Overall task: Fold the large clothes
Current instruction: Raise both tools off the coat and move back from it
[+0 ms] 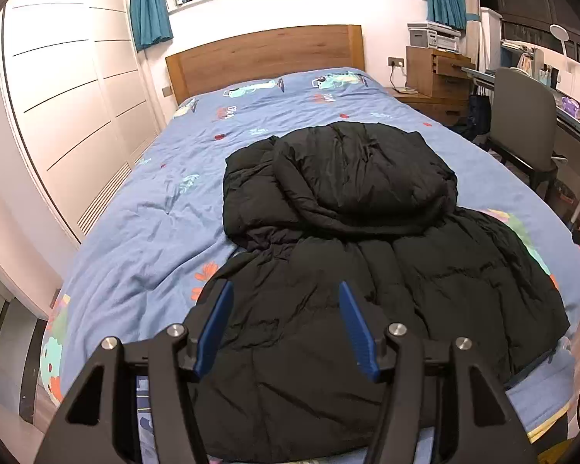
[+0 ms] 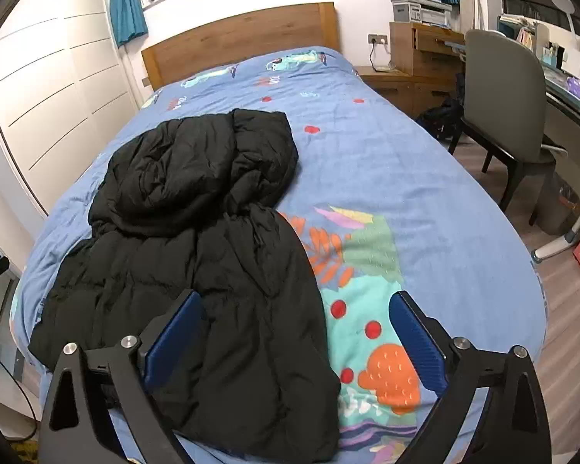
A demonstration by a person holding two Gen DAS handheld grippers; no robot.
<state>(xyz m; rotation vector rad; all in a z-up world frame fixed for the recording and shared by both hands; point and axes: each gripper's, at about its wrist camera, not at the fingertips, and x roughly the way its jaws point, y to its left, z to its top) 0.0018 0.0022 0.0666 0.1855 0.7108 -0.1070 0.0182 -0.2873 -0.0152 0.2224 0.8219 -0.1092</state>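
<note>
Black puffer jacket [image 1: 348, 239] lies on the bed [image 1: 143, 208], spread over the blue patterned duvet at the foot end, well away from the wooden headboard [image 1: 265, 56]. Its upper part with the hood is bunched into a thick roll on the side toward the headboard, while the quilted body spreads flat toward the foot edge. Left gripper [image 1: 286, 328] hangs above the jacket's near hem, its blue-padded jaws apart and holding nothing. Right gripper [image 2: 295, 342] hangs over the jacket's right edge, jaws wide apart: one pad is above the black fabric, the other above the bare duvet beside it. A grey chair [image 2: 500, 104] stands on the floor, far to the right of the headboard
</note>
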